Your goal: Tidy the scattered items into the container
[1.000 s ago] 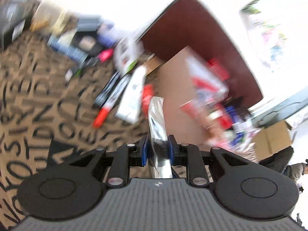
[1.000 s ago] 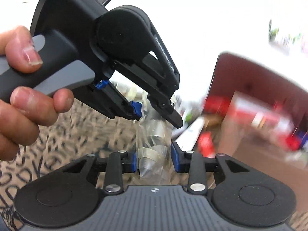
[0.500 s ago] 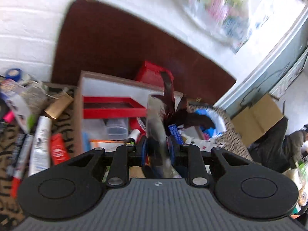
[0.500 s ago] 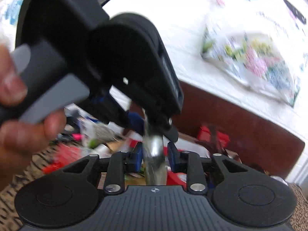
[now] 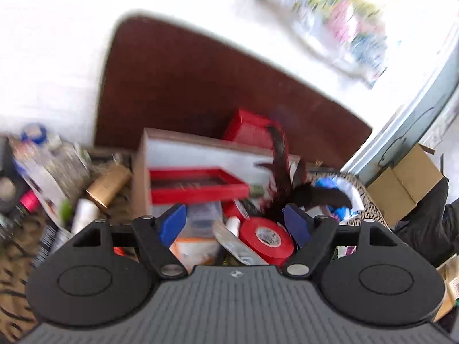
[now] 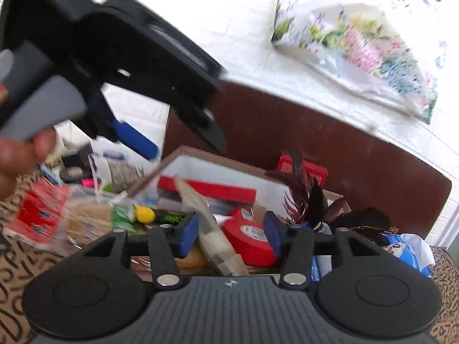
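Fingers (image 5: 173, 225) on the left gripper (image 5: 235, 223) are spread wide. They've just been opening, and nothing sits between them, you just see down into the box. Going left to right from that camera: leftover clutter on the patterned surface (image 5: 17, 258), including a white tube (image 5: 84, 215) and a gold tube (image 5: 107, 186), all outside the container. Then the cardboard box (image 5: 200, 150) itself, already pretty stuffed. It has a red tray (image 5: 198, 185) at the back and the clear packet (image 5: 233, 243) lying slanted in the middle, touching the red tape roll (image 5: 265, 240). Dark feathers (image 5: 279, 166) stick up on the right.

Right gripper (image 6: 229, 236) has also just been opening and is partway apart. The packet shows between its fingers but the pads don't look to be pressing on it, so I'd call it let go. It's blurred enough that it may not have settled.

Handling-wise, my guess is the packet is light, floppy and slick, with small hard bits inside. If it needs a nudge, pinch it across the narrow width near the flat end, not the lumpy middle, where it'd likely squirm out. It'll sag, so don't count on it staying straight
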Tool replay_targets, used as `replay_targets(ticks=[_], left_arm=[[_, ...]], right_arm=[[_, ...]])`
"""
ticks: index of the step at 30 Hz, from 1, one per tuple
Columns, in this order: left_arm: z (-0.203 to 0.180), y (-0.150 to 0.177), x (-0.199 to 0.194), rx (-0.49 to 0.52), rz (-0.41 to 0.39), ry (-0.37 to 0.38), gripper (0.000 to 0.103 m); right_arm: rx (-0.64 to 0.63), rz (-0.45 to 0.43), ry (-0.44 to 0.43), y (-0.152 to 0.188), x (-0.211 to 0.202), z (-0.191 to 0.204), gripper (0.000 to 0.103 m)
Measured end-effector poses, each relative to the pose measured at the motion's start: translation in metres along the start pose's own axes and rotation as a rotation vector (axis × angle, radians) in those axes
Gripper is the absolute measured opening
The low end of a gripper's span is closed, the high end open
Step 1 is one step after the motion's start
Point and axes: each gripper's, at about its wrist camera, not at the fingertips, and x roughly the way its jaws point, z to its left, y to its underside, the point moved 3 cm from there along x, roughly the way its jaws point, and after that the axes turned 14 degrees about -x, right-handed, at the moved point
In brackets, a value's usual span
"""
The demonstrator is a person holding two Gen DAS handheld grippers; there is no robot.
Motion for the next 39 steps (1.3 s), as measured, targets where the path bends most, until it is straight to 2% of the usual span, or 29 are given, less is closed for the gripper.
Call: replay_targets(ticks=[1, 3, 6, 10, 13, 14, 16, 18, 20, 23, 24, 26, 28, 32, 34, 36, 38, 39], left_arm=[[0.003, -0.001, -0.015, 0.022, -0.040, -0.005, 0.087], [0.015, -0.001, -0.042, 0.059, -0.106, -0.031, 0.089], [0.047, 0.003, -0.076, 0.085, -0.162, -0.092, 0.091], [0.099, 0.013, -0.096, 0.078, -0.207, -0.217, 0.093], [0.135, 0.022, -0.093, 0.050, -0.170, -0.325, 0.093], [0.142, 0.026, -0.086, 0.044, -0.146, -0.354, 0.092], [0.155, 0.034, -0.067, 0.039, -0.086, -0.402, 0.090], [0.165, 0.040, -0.049, 0.038, -0.035, -0.440, 0.084], [0.172, 0.043, -0.035, 0.035, 0.003, -0.482, 0.069], [0.178, 0.045, -0.012, 0.045, 0.036, -0.553, 0.070], [0.177, 0.043, -0.009, 0.057, 0.025, -0.583, 0.070], [0.177, 0.042, -0.003, 0.104, 0.035, -0.664, 0.057], [0.177, 0.045, 0.000, 0.136, 0.049, -0.684, 0.059], [0.173, 0.049, -0.006, 0.139, 0.053, -0.642, 0.057], [0.170, 0.053, -0.004, 0.196, 0.038, -0.671, 0.061], [0.169, 0.055, -0.006, 0.220, 0.016, -0.686, 0.052], [0.172, 0.055, -0.015, 0.190, 0.006, -0.678, 0.006], [0.175, 0.056, -0.021, 0.175, 0.003, -0.675, 0.004]], right_arm=[[0.017, -0.028, -0.003, -0.002, -0.006, 0.005, 0.054], [0.054, -0.085, -0.027, -0.008, -0.016, 0.016, 0.055], [0.110, -0.160, -0.090, -0.013, -0.027, 0.032, 0.055], [0.166, -0.243, -0.177, -0.018, -0.077, 0.068, 0.055], [0.186, -0.250, -0.235, -0.014, -0.087, 0.099, 0.059], [0.189, -0.235, -0.251, -0.008, -0.087, 0.109, 0.064], [0.174, -0.176, -0.283, 0.004, -0.078, 0.127, 0.064], [0.145, -0.121, -0.300, 0.015, -0.070, 0.139, 0.064], [0.136, -0.089, -0.305, 0.020, -0.065, 0.144, 0.064], [0.150, -0.078, -0.310, 0.019, -0.060, 0.140, 0.064], [0.150, -0.078, -0.308, 0.017, -0.060, 0.139, 0.064], [0.148, -0.080, -0.301, 0.019, -0.064, 0.143, 0.064], [0.149, -0.078, -0.298, 0.022, -0.063, 0.145, 0.064], [0.163, -0.062, -0.300, 0.025, -0.055, 0.145, 0.064], [0.181, -0.056, -0.303, 0.026, -0.052, 0.145, 0.064], [0.192, -0.054, -0.301, 0.025, -0.050, 0.144, 0.064], [0.188, -0.055, -0.291, 0.022, -0.052, 0.145, 0.064], [0.186, -0.057, -0.288, 0.021, -0.053, 0.144, 0.064]])
